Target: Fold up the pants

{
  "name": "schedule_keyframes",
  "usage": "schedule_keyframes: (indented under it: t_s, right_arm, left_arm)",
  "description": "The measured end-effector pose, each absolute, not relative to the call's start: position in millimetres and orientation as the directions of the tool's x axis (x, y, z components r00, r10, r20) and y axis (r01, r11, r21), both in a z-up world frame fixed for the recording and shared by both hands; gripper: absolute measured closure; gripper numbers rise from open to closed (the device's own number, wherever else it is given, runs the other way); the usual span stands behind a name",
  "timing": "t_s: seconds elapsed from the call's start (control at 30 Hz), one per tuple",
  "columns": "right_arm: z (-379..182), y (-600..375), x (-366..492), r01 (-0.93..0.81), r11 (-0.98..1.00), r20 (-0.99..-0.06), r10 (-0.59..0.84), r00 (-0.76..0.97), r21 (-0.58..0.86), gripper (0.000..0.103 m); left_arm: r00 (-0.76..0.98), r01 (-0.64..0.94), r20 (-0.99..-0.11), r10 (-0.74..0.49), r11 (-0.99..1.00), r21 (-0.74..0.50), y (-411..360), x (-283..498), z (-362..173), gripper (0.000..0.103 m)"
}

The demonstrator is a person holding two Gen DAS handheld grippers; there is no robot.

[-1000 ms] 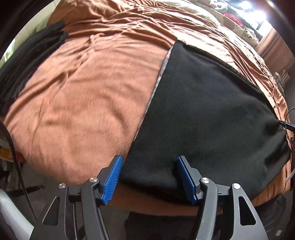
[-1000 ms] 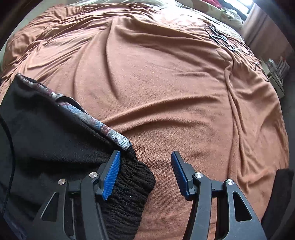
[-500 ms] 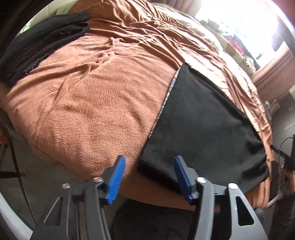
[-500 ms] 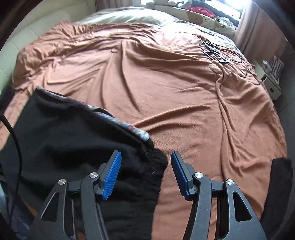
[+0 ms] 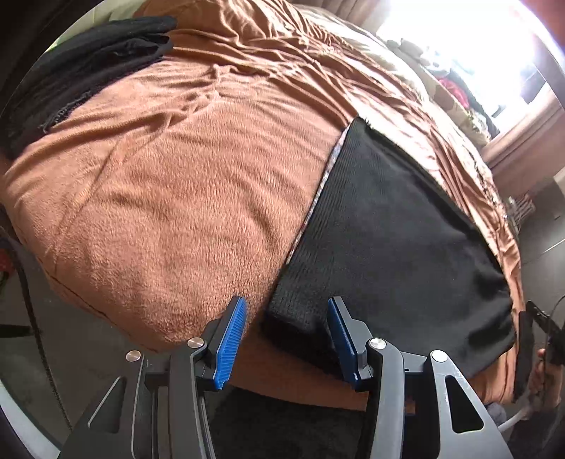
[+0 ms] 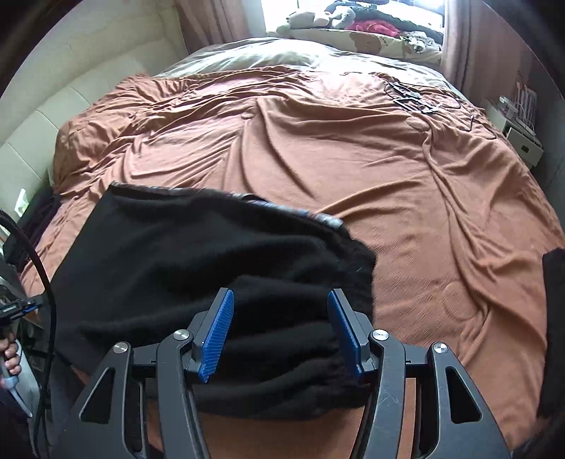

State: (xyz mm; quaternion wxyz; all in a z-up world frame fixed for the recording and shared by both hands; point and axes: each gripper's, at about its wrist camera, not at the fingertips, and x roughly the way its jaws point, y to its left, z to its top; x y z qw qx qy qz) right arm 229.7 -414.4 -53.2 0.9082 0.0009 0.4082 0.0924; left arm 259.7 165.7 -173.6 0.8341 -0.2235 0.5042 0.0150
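Pants [image 5: 381, 240] folded flat on brown blanket [image 5: 169, 183].

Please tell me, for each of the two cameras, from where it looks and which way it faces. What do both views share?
Left wrist: sits behind the left tongs, looking down at the near-left corner of the black pants on the brown blanket; its closing blue pads straddle that corner.
Right wrist: sits behind the right tongs, facing up the bed toward the window; fingers show at left.
Shared: pants and blanket.
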Motion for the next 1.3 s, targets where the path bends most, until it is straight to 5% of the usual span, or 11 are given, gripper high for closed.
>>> schedule_keyframes:
  t_s: [0.33,0.67,1.3]
  right_arm:
    - [-65,-380,198,-0.204,0.974,-0.731,0.21,0.649,0.1,0.05]
    - [-80,-352,187,-0.243,0.959,-0.728,0.273,0.63,0.149,0.05]
    - [-101,-306,202,-0.299,0.934,-0.719,0.343,0.605,0.194,0.05]
  left_arm:
    - [0.481,-0.227,-0.862,-0.161,0.926,-0.3,167,241,-179,0.063]
    - [0.53,-0.252,-0.695,-0.486,0.692,-0.676,202,226,-189,0.065]
    - [0.561,-0.326,-0.63,-0.537,0.556,-0.764,197,247,-205,0.065]
